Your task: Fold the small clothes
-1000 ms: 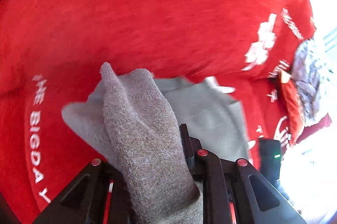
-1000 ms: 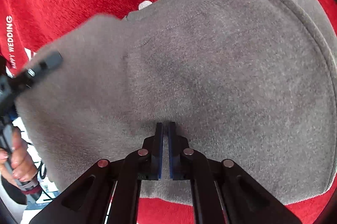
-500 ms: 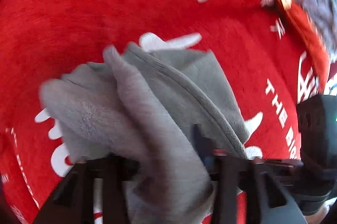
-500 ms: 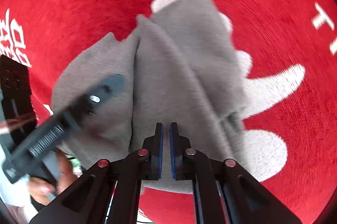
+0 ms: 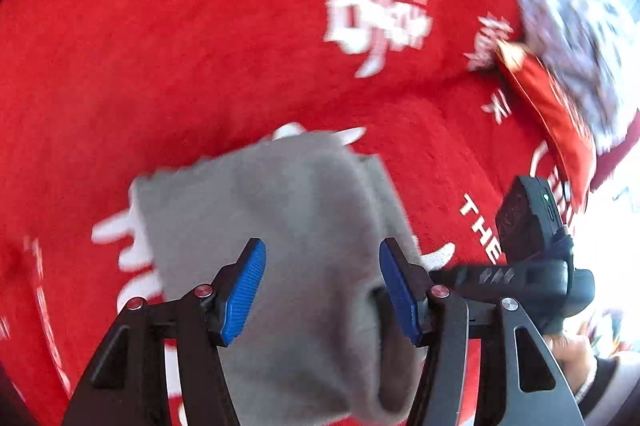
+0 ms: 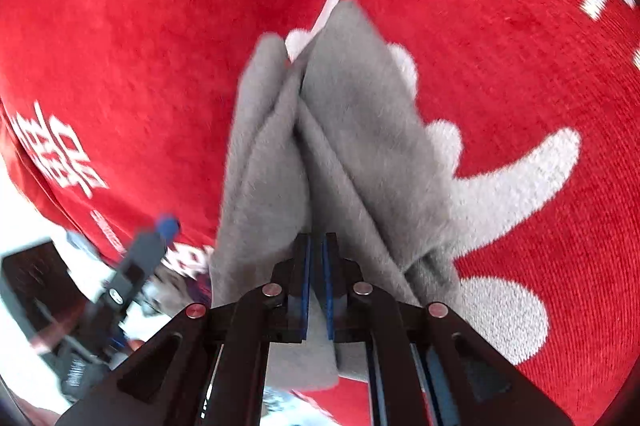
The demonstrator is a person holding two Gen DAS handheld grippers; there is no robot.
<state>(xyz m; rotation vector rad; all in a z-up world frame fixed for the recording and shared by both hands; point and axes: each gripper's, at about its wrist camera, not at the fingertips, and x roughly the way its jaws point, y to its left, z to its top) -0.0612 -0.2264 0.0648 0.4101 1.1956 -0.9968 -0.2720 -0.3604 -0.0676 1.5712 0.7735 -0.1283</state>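
Left wrist view: left gripper (image 5: pixel 322 286), black frame with blue ribbed pads, at lower centre of the frame. Its jaws have just been opening and now stand wide; the grey fleece garment (image 5: pixel 288 226) lies between the pads, neither pad pressing it. Garment: small, soft, folded into layers, occupying the centre and lower centre, resting on the red plush cloth with white lettering (image 5: pixel 180 46) that covers the surface. At the right edge, a second black tool with a green light and a hand (image 5: pixel 570 354) behind it. At upper right, a blurred pale patterned item (image 5: pixel 576 38) beside a red packet with a gold end (image 5: pixel 548 106).

Right wrist view: right gripper (image 6: pixel 316 286) at lower centre, jaws drawn nearly together and clamped on a gathered edge of the same grey garment (image 6: pixel 340 130). Fabric rises from the pads toward the upper centre in two pleated folds, its far end lying on the red cloth (image 6: pixel 500 46). Left gripper (image 6: pixel 140 258) appears blurred at lower left, clear of the garment.
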